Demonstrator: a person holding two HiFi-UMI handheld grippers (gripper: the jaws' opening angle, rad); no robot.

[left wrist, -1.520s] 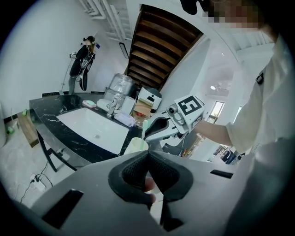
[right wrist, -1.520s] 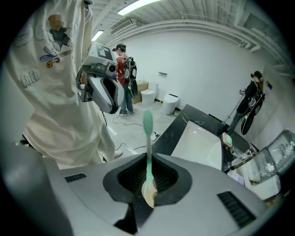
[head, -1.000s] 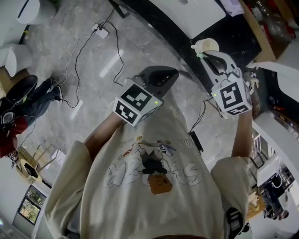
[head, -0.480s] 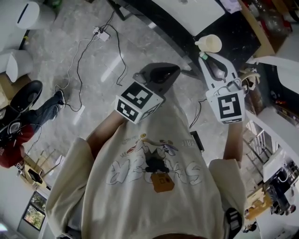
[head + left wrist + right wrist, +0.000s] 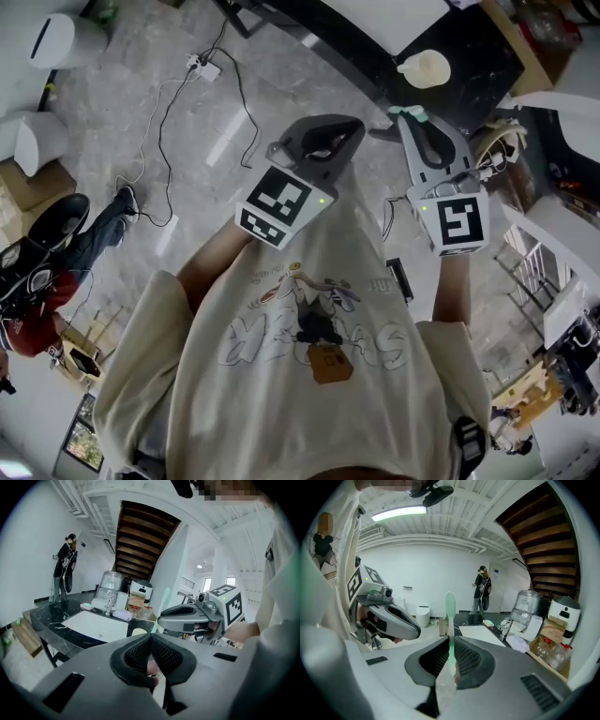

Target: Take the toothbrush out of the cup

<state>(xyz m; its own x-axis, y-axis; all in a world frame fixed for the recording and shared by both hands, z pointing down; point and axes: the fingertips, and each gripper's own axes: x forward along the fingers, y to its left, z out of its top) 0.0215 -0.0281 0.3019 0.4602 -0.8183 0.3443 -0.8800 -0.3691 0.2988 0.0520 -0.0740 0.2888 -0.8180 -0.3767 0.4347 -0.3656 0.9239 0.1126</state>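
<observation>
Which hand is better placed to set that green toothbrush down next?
Right, probably. The right hand-held gripper is shut on the toothbrush, clear of the cup on the counter. The left hand-held gripper is shut with no toothbrush in it.

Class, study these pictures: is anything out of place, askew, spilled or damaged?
Nothing looks spilled or broken. One oddity: the green toothbrush stands upright in mid-air, pinched in the right tongs, well outside the cream cup. A power strip also lies on the floor with its cables sprawling loose.
</observation>
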